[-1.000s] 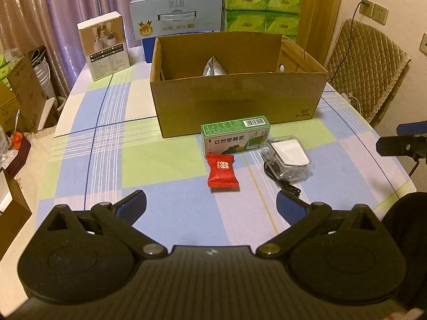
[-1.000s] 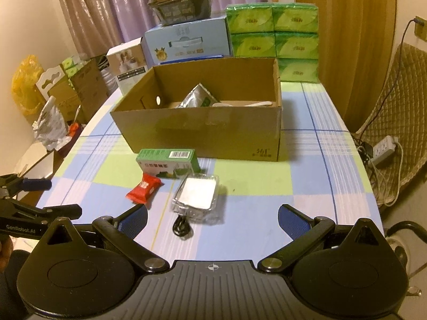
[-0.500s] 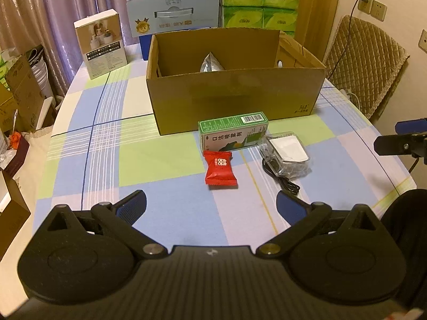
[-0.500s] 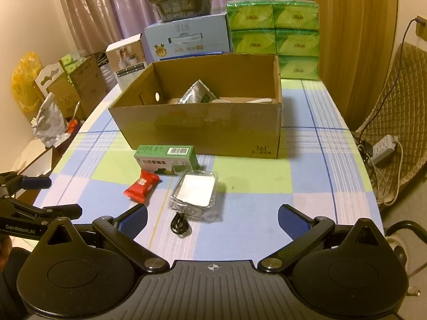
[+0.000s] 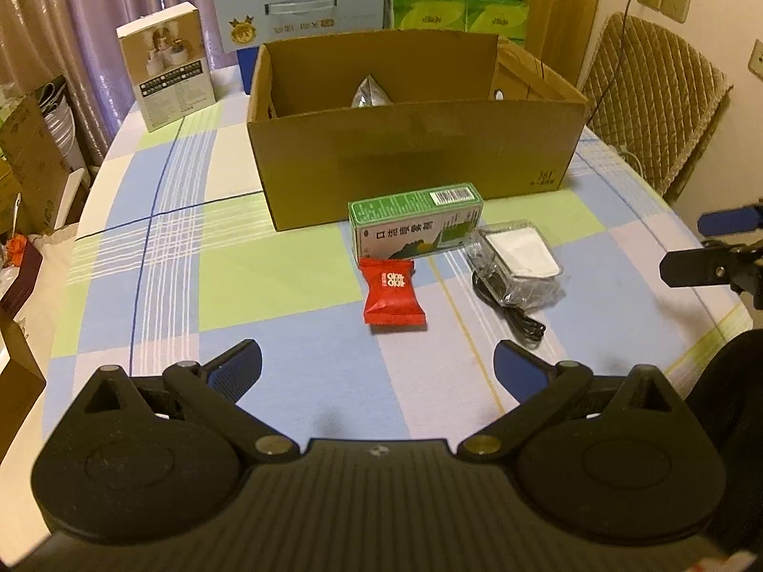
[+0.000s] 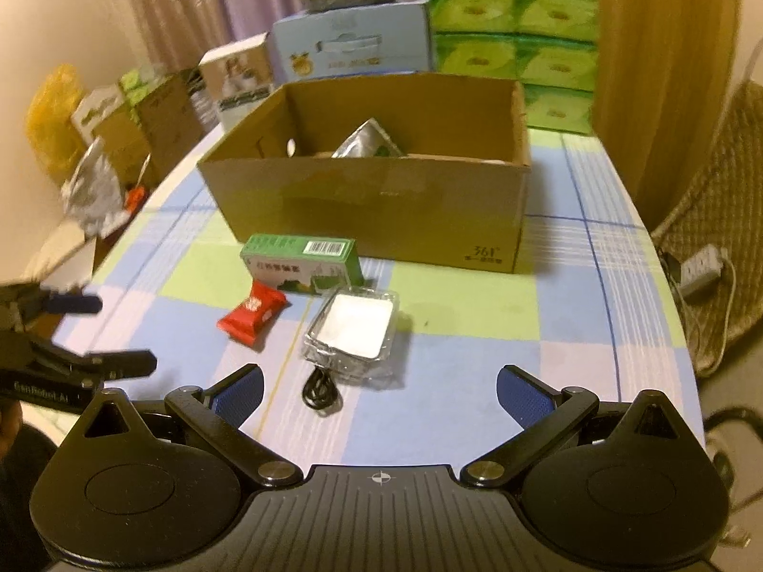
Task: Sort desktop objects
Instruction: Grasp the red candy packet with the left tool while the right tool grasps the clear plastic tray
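The cardboard box (image 6: 372,200) is showing "361" printed at its near right corner. The green carton (image 5: 414,226) is displaying a barcode; its characters are too small to read. The red candy packet (image 5: 392,297) is lying ahead of the left gripper (image 5: 376,364), between its wide-spread fingers. The right gripper (image 6: 379,383), equally wide, is facing the clear plastic packet (image 6: 353,329).

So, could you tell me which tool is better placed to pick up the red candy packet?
Probably the left tool: the red candy packet lies straight ahead between its open fingers, left of the right tool's line.
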The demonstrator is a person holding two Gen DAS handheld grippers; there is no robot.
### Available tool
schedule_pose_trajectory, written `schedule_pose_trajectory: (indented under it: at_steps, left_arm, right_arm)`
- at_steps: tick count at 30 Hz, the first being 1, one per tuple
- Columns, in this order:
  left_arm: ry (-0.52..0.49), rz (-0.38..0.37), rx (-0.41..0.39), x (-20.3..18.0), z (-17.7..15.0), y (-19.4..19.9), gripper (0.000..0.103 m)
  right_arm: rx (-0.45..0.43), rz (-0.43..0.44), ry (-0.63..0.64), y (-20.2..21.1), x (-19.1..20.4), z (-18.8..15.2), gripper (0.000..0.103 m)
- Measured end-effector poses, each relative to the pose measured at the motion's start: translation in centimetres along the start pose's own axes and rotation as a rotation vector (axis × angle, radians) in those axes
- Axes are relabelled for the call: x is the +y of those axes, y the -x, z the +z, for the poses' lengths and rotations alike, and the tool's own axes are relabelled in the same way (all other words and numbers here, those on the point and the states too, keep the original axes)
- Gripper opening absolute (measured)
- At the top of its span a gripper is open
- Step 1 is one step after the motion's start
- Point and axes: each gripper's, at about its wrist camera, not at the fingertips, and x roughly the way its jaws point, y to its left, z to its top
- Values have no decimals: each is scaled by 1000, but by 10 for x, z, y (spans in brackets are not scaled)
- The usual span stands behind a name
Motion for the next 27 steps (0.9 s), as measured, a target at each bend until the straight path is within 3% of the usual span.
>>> schedule_pose_trajectory:
  at_steps: [8, 12, 18, 27]
  left_arm:
    - [-22, -17, 42, 3, 0, -30, 102]
    - [-12, -31, 53, 5, 3, -45, 102]
    - [0, -24, 48, 8, 14, -69, 100]
    - [-31, -39, 60, 2, 24, -109, 84]
  right_arm:
    - [44, 25, 190, -24, 2, 10, 101]
    - [85, 41, 204, -42, -3, 13, 101]
    - [138, 72, 27, -71, -15, 16, 101]
    - [132, 64, -160, -102, -17, 18, 101]
